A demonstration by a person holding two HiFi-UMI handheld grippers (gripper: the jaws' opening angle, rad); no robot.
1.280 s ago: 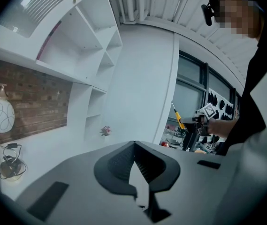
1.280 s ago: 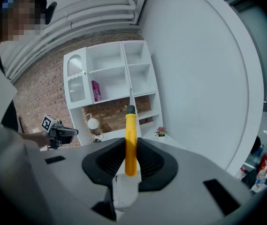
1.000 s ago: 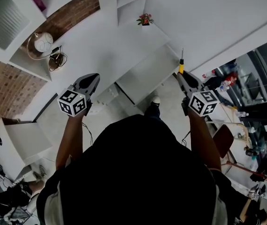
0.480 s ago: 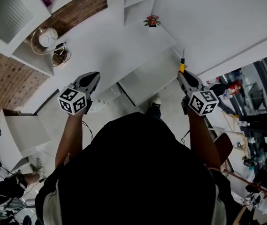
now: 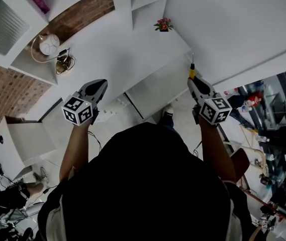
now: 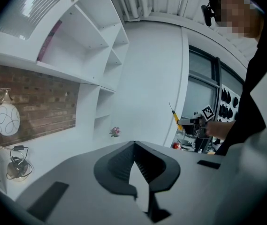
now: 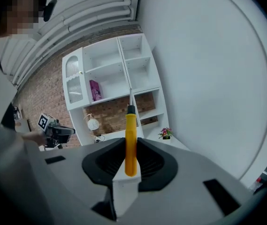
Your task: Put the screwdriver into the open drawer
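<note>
The screwdriver point(image 7: 131, 142) has a yellow handle and a thin metal shaft, and it stands upright between the jaws of my right gripper point(image 7: 131, 149), which is shut on the handle. In the head view the screwdriver point(image 5: 191, 70) points away from me, over the right end of the open white drawer point(image 5: 155, 87) below the desk top. My left gripper point(image 5: 101, 85) hovers left of the drawer. Its jaws are shut with nothing held point(image 6: 134, 146). The left gripper view also catches the screwdriver point(image 6: 176, 120) and the right gripper point(image 6: 198, 122) far to the right.
A white desk point(image 5: 117, 54) runs along a white wall, with a small flower pot point(image 5: 163, 24) at its far corner. A round lamp point(image 5: 48, 44) and cables sit by the brick wall. White shelves point(image 7: 110, 78) stand above. A person's shoe point(image 5: 167, 108) is on the floor below the drawer.
The right gripper with the screwdriver has drifted slightly left and farther over the drawer. The left gripper has hardly moved.
</note>
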